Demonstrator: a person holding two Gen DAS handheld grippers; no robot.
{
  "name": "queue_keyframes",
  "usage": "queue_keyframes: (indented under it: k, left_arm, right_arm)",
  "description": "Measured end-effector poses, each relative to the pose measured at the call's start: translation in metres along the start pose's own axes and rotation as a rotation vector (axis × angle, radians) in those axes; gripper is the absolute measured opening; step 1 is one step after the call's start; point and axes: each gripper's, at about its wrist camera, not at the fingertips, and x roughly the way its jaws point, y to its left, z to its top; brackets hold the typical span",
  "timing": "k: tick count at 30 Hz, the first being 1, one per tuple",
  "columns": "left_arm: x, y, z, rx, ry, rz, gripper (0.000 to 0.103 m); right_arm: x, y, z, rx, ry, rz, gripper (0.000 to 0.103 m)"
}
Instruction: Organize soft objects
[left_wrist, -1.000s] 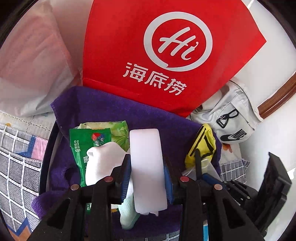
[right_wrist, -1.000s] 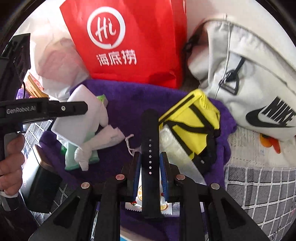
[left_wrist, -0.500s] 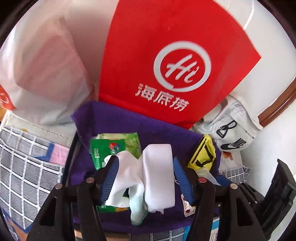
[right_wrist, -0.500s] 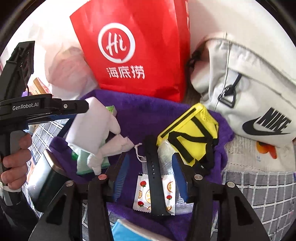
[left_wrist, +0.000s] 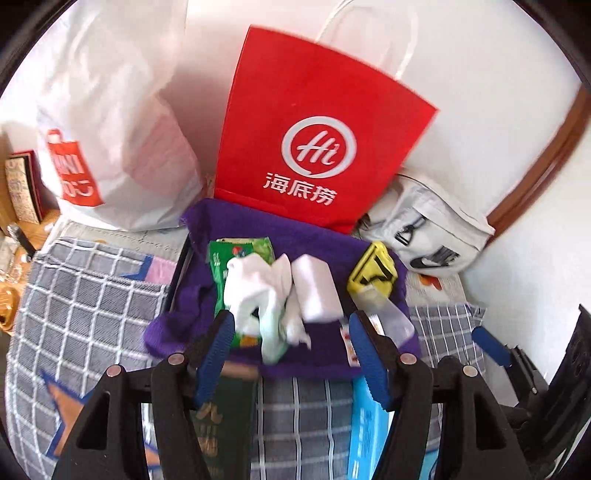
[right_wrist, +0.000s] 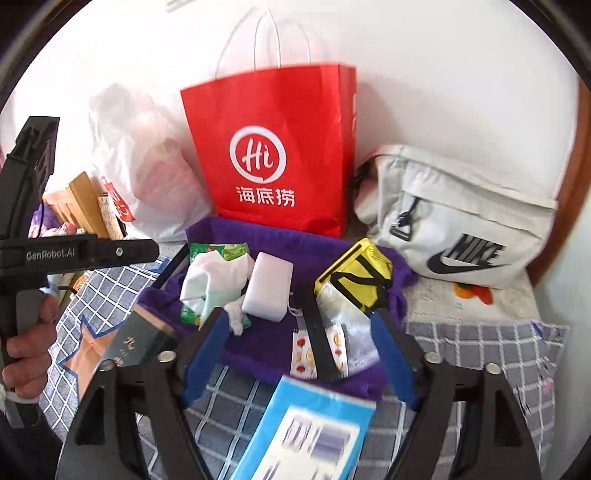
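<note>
The red bag (right_wrist: 273, 155) blocks the purple towel (right_wrist: 266, 240) at twelve o'clock, the white bag (right_wrist: 465, 221) at two; the checked cloth (right_wrist: 480, 339) at four lies bare.

Grey checked cloth (right_wrist: 491, 347) covering the surface, purple towel (right_wrist: 280, 240), red bag (right_wrist: 273, 147), white waist bag (right_wrist: 461, 218) on it.

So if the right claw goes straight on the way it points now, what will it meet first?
Most likely the black strap lying on the purple towel, between the open right claw fingers. Depth is unclear, so the snack packets under it may come first.
</note>
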Motion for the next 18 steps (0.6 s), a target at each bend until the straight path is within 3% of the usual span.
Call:
queue_keyframes:
  k: [8, 13, 18]
  left_arm:
    - [-0.070, -0.018, -0.049, 0.062, -0.064, 0.009, 0.068]
    - [-0.110, -0.030, -0.089, 0.101, -0.117, 0.049, 0.069]
    - [-0.142, -0.037, -0.126, 0.126, -0.155, 0.059, 0.075]
  right_arm:
    - [-0.075, 0.019, -0.032, 0.040, -0.045, -0.031, 0.090]
    - [-0.115, 0.024, -0.056, 0.099, -0.060, -0.033, 0.090]
    - [-0.160, 0.037, -0.082, 0.087, -0.090, -0.047, 0.103]
